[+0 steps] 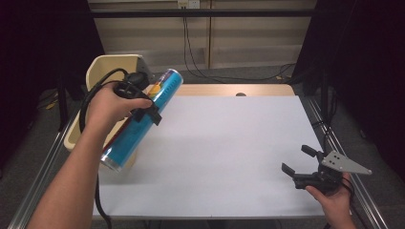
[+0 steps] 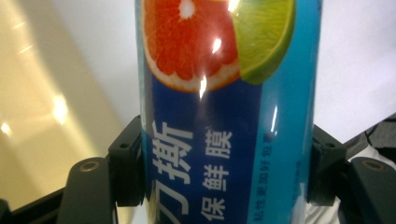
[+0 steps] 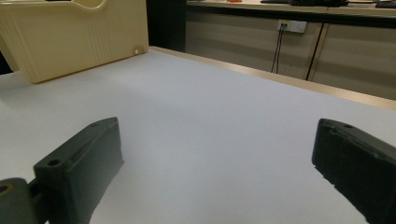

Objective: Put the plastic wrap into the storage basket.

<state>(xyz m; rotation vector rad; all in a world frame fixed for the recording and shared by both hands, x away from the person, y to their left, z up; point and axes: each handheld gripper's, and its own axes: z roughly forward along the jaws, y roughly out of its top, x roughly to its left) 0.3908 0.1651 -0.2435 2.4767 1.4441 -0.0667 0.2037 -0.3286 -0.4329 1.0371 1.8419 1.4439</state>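
The fingers of the left gripper are pinching a long blue tube across its width, and in the left gripper view we see one black finger pressed flat against one side of the tube and the other finger against the opposite side. We hold that tube off the worktop, tilted, with its upper end pointing away from us toward the far left corner and its shiny lower end hanging over the worktop's left edge near our forearm. The label, seen close up, carries a cut orange-red citrus slice, a green lime wedge and white characters on dark blue. Just behind the tube, at the far left of the worktop, stands a cream plastic bin, which we also see across the white surface in the right gripper view. The fingers of the right gripper are spread wide with nothing between them; it sits low near the front right corner of the worktop, held in our right hand, well apart from the tube. In its own view one finger stands on each side, with bare white worktop between.
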